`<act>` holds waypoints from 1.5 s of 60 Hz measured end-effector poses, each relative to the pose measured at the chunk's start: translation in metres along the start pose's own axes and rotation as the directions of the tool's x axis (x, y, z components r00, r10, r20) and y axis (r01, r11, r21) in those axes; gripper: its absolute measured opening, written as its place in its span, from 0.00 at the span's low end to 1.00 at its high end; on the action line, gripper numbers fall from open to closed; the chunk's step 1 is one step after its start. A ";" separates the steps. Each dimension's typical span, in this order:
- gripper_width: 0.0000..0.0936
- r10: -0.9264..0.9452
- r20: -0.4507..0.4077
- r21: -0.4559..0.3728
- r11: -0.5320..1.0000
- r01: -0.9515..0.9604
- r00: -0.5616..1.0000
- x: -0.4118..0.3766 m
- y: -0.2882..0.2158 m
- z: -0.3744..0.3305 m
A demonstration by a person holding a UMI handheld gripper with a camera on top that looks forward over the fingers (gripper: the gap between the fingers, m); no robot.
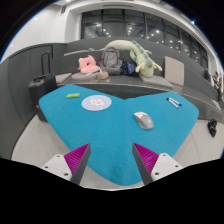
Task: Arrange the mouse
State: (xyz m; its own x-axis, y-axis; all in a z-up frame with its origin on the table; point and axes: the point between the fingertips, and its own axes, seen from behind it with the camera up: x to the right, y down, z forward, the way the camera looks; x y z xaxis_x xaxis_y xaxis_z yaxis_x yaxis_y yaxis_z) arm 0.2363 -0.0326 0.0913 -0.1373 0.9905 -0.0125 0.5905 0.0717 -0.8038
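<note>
We see our gripper (112, 160) hovering above a teal mat (70, 125) with its fingers spread wide apart and nothing held between them, the magenta pads (78, 156) showing on the inner faces. The grey mouse (144, 120) lies on the mat just ahead of the fingers, closer to the right-hand one and clear of both, with a white round disc (96, 102) farther off to its left. Beyond the mat's far edge we make out a pink plush toy (87, 64), a green plush toy (135, 52) and a dark bag (109, 64) between them.
</note>
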 end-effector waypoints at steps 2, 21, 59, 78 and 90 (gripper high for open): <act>0.92 0.006 -0.017 0.001 1.000 -0.006 1.000 0.015 0.000 0.004; 0.91 0.048 -0.138 -0.011 0.999 -0.050 0.989 0.119 0.008 0.032; 0.91 0.065 -0.120 0.002 0.998 -0.065 0.991 0.166 -0.021 0.172; 0.92 0.067 -0.131 -0.004 0.998 -0.068 0.989 0.186 -0.050 0.246; 0.92 0.085 -0.150 -0.002 0.996 -0.086 0.985 0.203 -0.062 0.274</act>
State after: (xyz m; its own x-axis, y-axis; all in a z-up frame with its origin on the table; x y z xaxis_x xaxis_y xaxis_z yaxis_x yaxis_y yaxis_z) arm -0.0457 0.1316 -0.0244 0.0339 0.9994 0.0088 0.6017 -0.0133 -0.7986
